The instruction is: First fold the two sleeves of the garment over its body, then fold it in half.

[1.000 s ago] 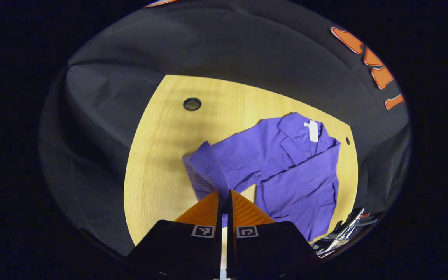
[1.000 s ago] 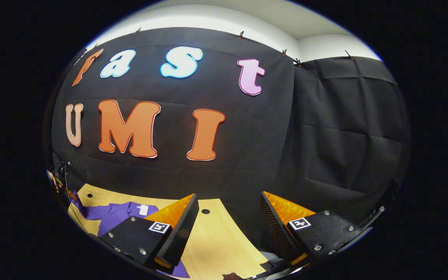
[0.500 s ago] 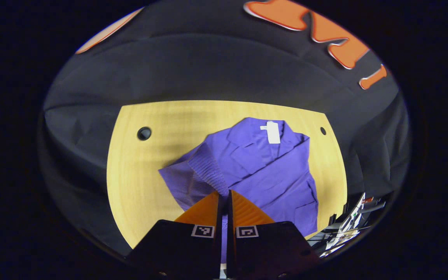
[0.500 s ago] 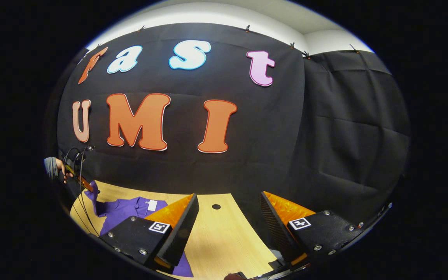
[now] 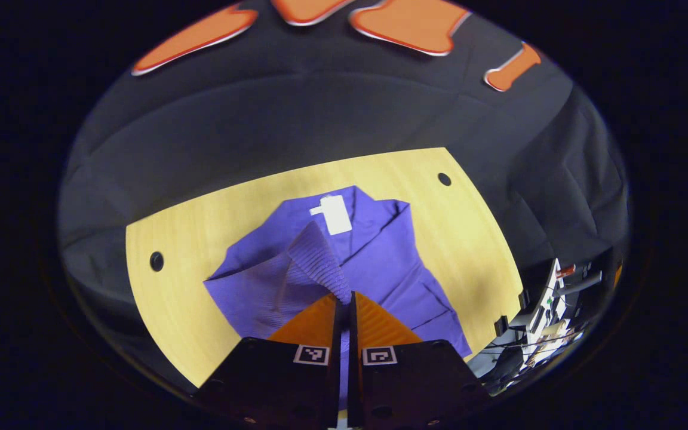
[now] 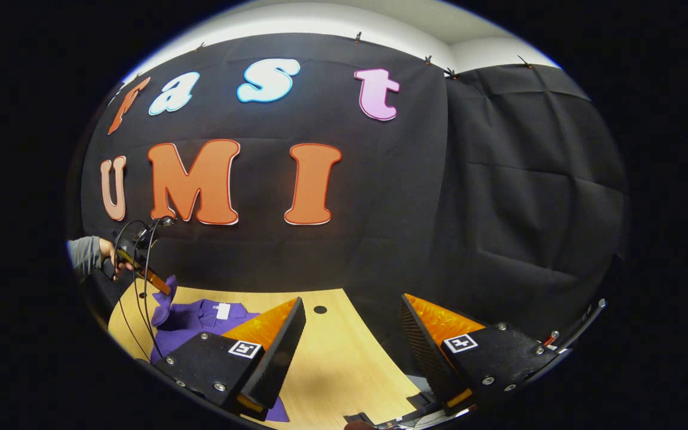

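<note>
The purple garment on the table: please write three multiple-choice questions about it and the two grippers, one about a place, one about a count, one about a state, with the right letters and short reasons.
1. Where does the white tag sit on the purple garment?
A. at the collar
B. at the bottom hem
C. on the table beside it

2. How many round holes does the table show in the left gripper view?
A. none
B. two
C. five

3. How are the jaws of the left gripper?
A. wide open
B. closed on the sleeve
C. closed on the tag

Answers: 1 A, the tag lies at the neckline. 2 B, one hole near each far corner. 3 B, the ribbed sleeve rises into the closed jaws; the right gripper is open.
</note>
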{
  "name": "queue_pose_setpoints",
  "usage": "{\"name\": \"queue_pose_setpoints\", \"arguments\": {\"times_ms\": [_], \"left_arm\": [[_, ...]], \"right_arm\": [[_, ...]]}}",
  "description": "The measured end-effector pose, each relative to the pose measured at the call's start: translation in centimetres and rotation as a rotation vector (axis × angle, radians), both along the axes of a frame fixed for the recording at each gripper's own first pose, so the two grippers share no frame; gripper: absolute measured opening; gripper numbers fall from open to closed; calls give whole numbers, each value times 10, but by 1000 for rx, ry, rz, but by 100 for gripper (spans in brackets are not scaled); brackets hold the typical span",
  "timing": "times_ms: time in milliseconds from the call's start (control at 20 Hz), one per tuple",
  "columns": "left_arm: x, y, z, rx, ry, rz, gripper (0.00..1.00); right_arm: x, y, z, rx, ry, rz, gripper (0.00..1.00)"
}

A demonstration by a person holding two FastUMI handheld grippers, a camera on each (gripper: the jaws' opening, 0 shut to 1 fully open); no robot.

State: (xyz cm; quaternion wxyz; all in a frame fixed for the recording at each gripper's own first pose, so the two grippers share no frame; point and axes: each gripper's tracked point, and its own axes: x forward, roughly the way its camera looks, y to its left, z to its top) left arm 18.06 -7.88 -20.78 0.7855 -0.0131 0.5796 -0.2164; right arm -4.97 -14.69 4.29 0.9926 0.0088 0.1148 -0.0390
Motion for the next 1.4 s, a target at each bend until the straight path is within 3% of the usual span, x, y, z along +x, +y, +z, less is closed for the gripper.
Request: {"name": "queue_pose_setpoints", "arguments": {"times_ms": [250,450,500,550,600,650,700,750,900,950,1050,1150,1400], "left_arm": [[8,-76,-11,1,-4,-94,6],[12,-120,-32,-1,-11,-116,7],[10,-127,-37,-8,-9,-121,12],[6,-130,-42,-3,-11,-126,28],[2,-134,-46,-8,-18,-132,27],[-3,-137,-49,-9,-24,-135,43],[-6,-137,-49,-11,-36,-131,49],[-12,-130,-46,-9,-46,-129,64],[-36,-103,-39,2,-77,-100,72],[-46,-88,-39,20,-91,-93,84],[-63,-56,-37,68,-128,-58,93],[-88,-25,-32,91,-139,-6,96],[-151,55,-33,169,-157,122,93]], "right_arm": [[-9,-23,-10,13,14,-23,95],[-7,-25,-25,32,40,-20,95],[-6,-24,-29,36,48,-19,95],[-5,-23,-33,39,55,-13,95],[-4,-22,-37,40,65,-13,95],[-4,-21,-43,40,76,-7,95],[-2,-18,-48,42,84,-2,95],[0,-14,-52,45,91,8,95],[3,6,-70,60,122,40,95],[4,13,-78,64,140,53,95],[4,35,-95,80,179,92,95],[1,58,-114,92,223,135,95],[-15,114,-162,100,349,245,95]]}}
